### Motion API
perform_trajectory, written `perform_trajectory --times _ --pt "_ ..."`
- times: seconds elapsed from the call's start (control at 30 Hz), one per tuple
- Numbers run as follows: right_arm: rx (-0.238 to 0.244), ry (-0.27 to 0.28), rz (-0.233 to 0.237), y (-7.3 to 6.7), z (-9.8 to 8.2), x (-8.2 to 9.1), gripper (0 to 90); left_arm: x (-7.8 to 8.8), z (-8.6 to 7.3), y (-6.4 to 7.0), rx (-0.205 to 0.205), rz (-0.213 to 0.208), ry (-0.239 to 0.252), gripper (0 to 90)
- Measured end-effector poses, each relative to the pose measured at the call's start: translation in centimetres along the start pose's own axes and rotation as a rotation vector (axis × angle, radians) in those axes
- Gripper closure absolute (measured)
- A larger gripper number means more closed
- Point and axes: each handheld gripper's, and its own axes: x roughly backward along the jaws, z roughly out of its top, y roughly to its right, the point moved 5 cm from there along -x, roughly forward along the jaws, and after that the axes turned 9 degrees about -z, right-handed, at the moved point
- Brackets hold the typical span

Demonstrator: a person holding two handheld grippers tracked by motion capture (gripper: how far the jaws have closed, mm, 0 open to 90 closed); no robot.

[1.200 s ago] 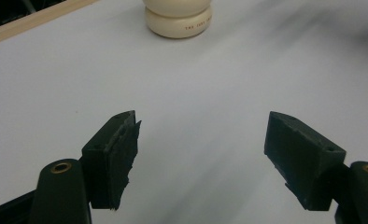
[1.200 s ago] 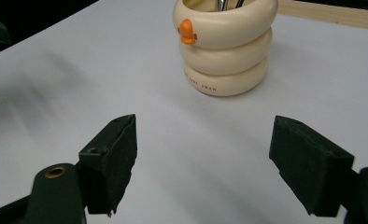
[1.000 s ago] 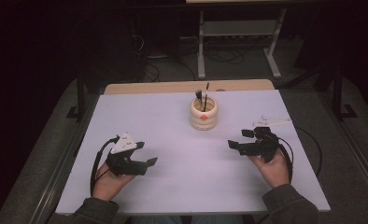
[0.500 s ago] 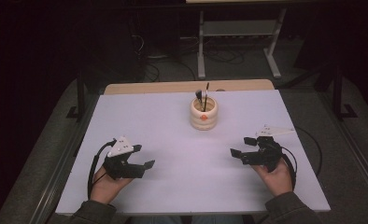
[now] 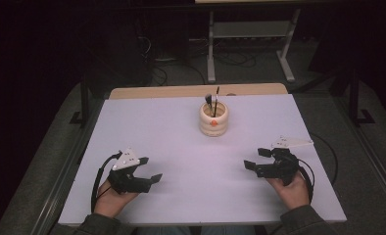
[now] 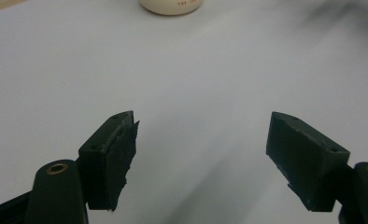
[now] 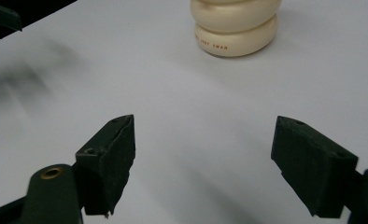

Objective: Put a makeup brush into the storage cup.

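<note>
A cream ribbed brush holder (image 5: 213, 119) with two makeup brushes (image 5: 211, 103) is stood at the far middle of the white surface (image 5: 191, 147). The left gripper (image 5: 151, 178) and right gripper (image 5: 256, 159) are held released, empty, well apart from it. The brushes are judged light and stiff, best pinched at their handles.

holder (image 6: 172, 6) cropped, print perhaps unreadable

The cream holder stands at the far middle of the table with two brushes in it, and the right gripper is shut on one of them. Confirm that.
Not quite. The right gripper holds nothing: in the right gripper view its jaws stand wide open over bare table, well short of the cream holder. The high view shows the holder at the far middle with both brushes standing in it.
</note>
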Motion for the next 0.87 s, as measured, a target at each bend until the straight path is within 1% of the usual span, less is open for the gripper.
perform_trajectory --times 0.07,0.1,0.17,0.2,0.33,0.47,0.53,0.57,0.6,0.7,0.8,0.87 --pt "0.002 0.001 0.001 0.0 -0.1 0.1 20.9 0.1 -0.3 -0.1 -0.002 -0.003 -0.004 23.8" --pt "-0.001 0.0 0.003 -0.1 -0.2 0.1 20.9 0.1 -0.3 -0.1 0.009 -0.004 0.003 23.8" --pt "0.006 0.006 0.004 -0.1 -0.2 0.1 20.9 0.1 -0.4 -0.1 0.011 -0.003 0.008 23.8" --pt "-0.001 0.003 0.006 -0.2 -0.3 0.1 20.9 0.1 -0.5 0.0 0.014 -0.004 0.012 23.8" --pt "-0.001 0.007 0.016 -0.4 -0.4 0.1 21.1 0.2 -0.8 -0.1 0.011 -0.002 0.009 23.8" --pt "0.0 0.009 0.021 -0.5 -0.6 0.2 21.2 0.3 -1.1 -0.2 0.027 -0.002 0.004 22.8" --pt "-0.001 0.011 0.022 -0.5 -0.7 0.2 21.2 0.3 -1.3 -0.2 0.028 0.0 0.002 22.6" --pt "-0.001 0.015 0.021 -0.5 -0.7 0.2 21.2 0.4 -1.4 -0.3 0.023 0.0 -0.007 22.6" --pt "0.005 0.021 0.022 -0.5 -0.7 0.1 21.2 0.4 -1.4 -0.2 0.033 -0.001 0.001 22.6" --pt "0.009 0.025 0.023 -0.6 -0.7 0.1 21.2 0.3 -1.5 -0.1 0.038 -0.005 0.004 22.5" --pt "0.01 0.024 0.021 -0.6 -0.8 0.1 20.9 0.3 -1.5 -0.1 0.035 -0.007 0.005 22.3" --pt "0.01 0.027 0.024 -0.6 -0.9 0.1 20.9 0.3 -1.5 -0.1 0.025 -0.007 0.002 22.3"
